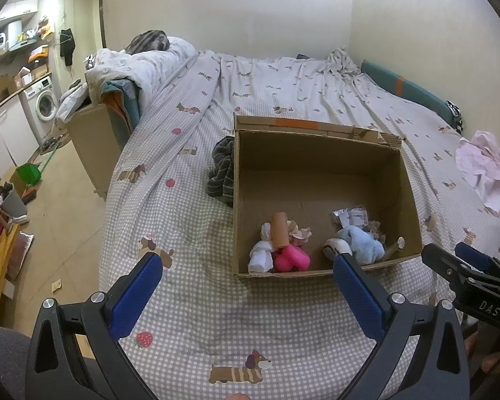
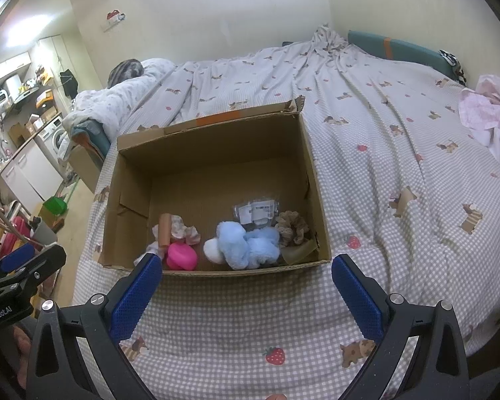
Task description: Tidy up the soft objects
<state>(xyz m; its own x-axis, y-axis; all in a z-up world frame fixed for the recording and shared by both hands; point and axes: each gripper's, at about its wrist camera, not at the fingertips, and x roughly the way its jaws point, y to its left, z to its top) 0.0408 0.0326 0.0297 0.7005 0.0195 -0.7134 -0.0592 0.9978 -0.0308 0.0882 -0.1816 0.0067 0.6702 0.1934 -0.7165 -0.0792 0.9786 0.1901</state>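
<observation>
An open cardboard box [image 1: 316, 163] [image 2: 213, 153] stands on the bed. Along its near wall lie a light blue plush [image 2: 246, 245] [image 1: 363, 245], a pink soft toy [image 2: 181, 256] [image 1: 291, 258], a white sock [image 1: 261, 256], a tan roll [image 1: 280, 230], a brown scrunchie [image 2: 291, 226] and a small plastic packet [image 2: 256, 211]. A dark striped cloth [image 1: 221, 171] lies against the box's left side. Pink crumpled clothing [image 1: 486, 173] [image 2: 490, 116] lies at the right. My left gripper [image 1: 246, 280] and right gripper [image 2: 243, 280] both hover open and empty just before the box.
The bed [image 2: 383, 140] has a checked sheet with dog prints. A folded duvet and pillow [image 1: 143, 63] lie at its far left. The floor, a washing machine [image 1: 45, 105] and a green dustpan [image 1: 30, 171] are off the bed's left edge. A teal headboard cushion [image 2: 396, 48] lines the wall.
</observation>
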